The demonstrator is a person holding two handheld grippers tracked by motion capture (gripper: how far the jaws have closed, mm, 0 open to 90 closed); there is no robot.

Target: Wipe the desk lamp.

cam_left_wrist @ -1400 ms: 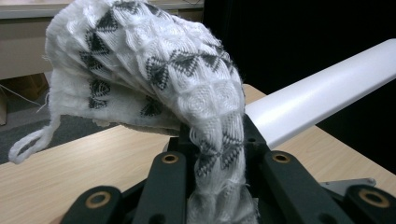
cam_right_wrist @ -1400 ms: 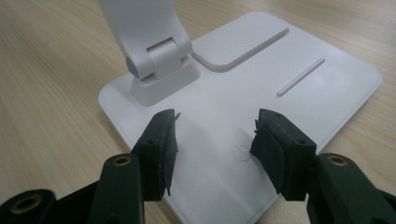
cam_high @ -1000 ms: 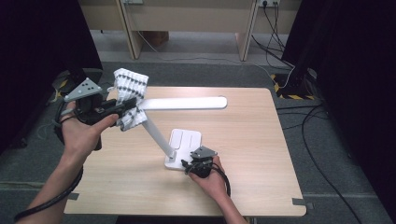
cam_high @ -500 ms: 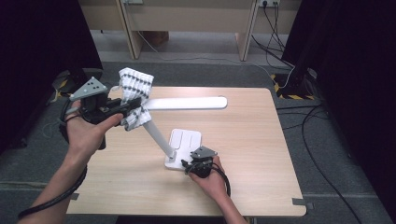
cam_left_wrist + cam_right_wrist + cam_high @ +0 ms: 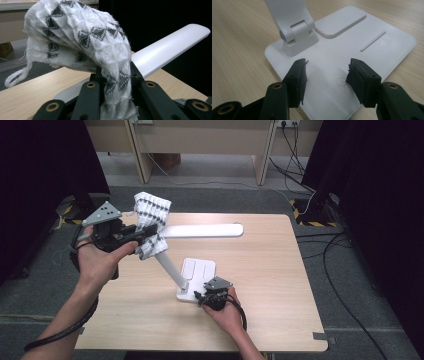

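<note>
Left gripper (image 5: 145,236) pinches knitted cloth (image 5: 151,215) tight, cloth on lamp head (image 5: 205,230). Right gripper (image 5: 327,72) wide, pressing lamp base (image 5: 197,270) at 5 o'clock of cloth.

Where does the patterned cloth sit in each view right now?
High view: the cloth is upper left, pinched in the left gripper, draped by the lamp's elbow.
Left gripper view: it bulges across the upper left, its tail clamped between the jaws at bottom centre.
Right gripper view: not in it.
Shared landmark: the white lamp.
</note>
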